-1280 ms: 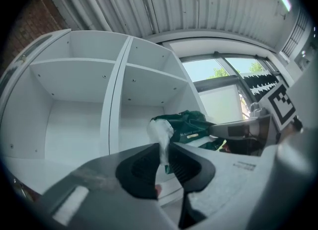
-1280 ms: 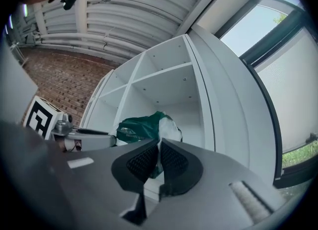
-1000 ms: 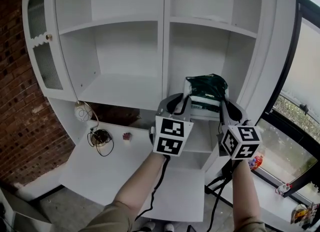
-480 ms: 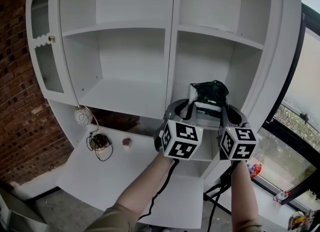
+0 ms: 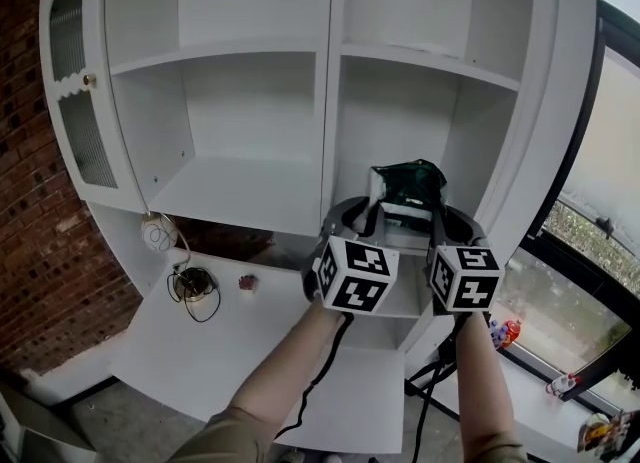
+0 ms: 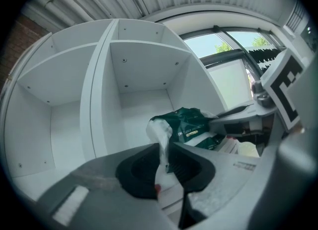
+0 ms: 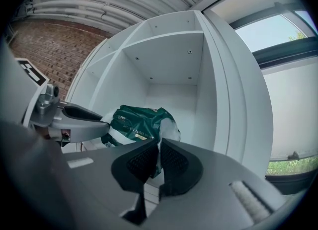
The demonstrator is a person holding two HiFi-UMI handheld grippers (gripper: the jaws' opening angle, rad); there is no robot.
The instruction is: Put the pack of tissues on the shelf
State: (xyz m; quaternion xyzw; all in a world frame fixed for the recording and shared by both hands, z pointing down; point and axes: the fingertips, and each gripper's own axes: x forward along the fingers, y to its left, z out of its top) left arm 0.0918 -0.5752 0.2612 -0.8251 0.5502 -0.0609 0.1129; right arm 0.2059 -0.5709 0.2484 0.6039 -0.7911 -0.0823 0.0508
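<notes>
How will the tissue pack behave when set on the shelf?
Probably floppy: film ends of the tissue pack bunch between the jaws of the left gripper and right gripper. Likely light, if those thin pinches carry it. Glossy wrap may slide on the smooth shelf.

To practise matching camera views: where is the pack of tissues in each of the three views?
Head view: pack of tissues right of centre.
Left gripper view: pack right of centre, wrapper pinched in jaws.
Right gripper view: pack left of centre, wrapper pinched in jaws.
Shared landmark: white shelf compartment behind it.
</notes>
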